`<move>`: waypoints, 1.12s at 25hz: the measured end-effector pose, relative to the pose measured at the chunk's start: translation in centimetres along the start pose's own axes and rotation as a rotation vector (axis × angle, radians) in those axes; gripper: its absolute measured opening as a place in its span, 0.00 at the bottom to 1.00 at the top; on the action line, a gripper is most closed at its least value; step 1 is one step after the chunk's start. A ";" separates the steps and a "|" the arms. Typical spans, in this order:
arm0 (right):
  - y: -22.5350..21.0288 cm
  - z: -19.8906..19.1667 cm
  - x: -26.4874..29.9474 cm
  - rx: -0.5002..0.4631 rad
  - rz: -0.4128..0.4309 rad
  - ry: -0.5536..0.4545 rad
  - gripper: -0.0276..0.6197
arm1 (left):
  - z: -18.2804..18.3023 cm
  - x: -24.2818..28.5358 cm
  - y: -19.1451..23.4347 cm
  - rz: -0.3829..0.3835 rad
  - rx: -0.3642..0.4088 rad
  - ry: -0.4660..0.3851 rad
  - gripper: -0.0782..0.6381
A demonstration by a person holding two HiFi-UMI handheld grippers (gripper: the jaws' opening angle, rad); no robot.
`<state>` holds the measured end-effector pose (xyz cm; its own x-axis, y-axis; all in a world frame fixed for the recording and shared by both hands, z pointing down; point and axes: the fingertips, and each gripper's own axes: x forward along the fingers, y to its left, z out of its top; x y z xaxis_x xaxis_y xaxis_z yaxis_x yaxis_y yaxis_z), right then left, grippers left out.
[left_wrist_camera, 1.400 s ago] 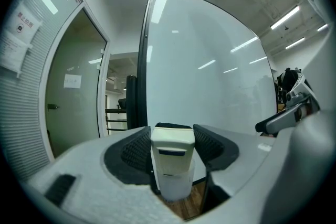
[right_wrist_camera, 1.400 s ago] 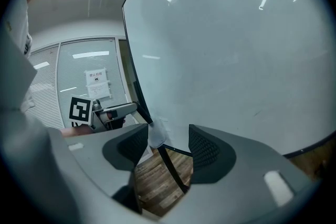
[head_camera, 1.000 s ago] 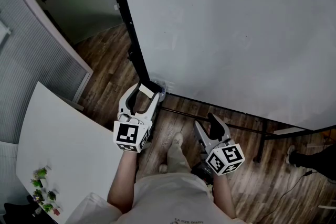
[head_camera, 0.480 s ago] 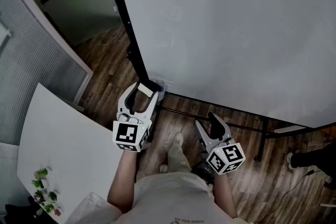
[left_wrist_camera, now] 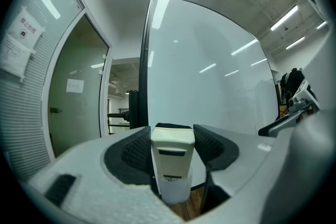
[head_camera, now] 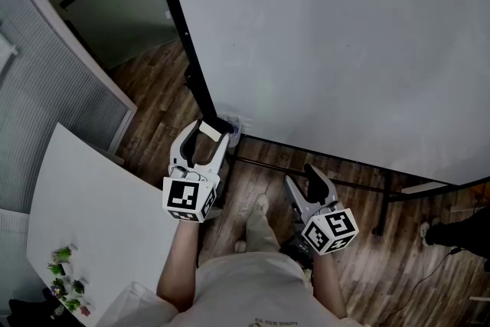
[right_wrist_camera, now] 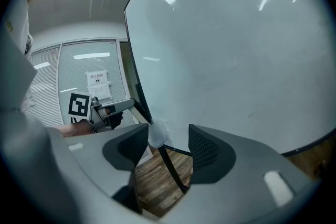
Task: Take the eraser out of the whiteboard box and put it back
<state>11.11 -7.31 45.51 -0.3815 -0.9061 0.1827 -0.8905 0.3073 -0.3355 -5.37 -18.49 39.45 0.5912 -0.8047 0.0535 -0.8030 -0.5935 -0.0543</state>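
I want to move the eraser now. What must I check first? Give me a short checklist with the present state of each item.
1. Left hand-held gripper grips the eraser: ok, both pads press its sides.
2. Eraser stands upright between the jaws: ok.
3. Whiteboard box lies in line under the eraser: ok.
4. Eraser's lower end is clear of the box rim: cannot tell; it seems to show through the translucent wall.
5. Right hand-held gripper is empty, jaws apart: ok.
6. Right hand-held gripper is apart from the box: ok.
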 end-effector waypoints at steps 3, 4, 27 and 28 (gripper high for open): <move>0.1 0.1 0.0 -0.002 0.001 -0.001 0.42 | 0.3 -0.1 0.1 0.002 0.000 -0.005 0.46; 0.2 0.2 0.1 -0.002 0.001 -0.001 0.42 | 0.4 -0.2 0.2 0.002 0.000 -0.006 0.46; 1.6 0.4 0.3 -0.019 0.018 -0.007 0.42 | 1.8 -2.1 0.5 0.011 -0.011 -0.038 0.46; 1.7 0.4 0.3 -0.020 0.019 -0.007 0.42 | 1.8 -2.3 0.5 0.012 -0.012 -0.039 0.46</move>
<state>9.55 -7.12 44.62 -0.3964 -0.9022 0.1699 -0.8880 0.3297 -0.3205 -7.02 -16.98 37.48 0.5842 -0.8115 0.0136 -0.8105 -0.5842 -0.0430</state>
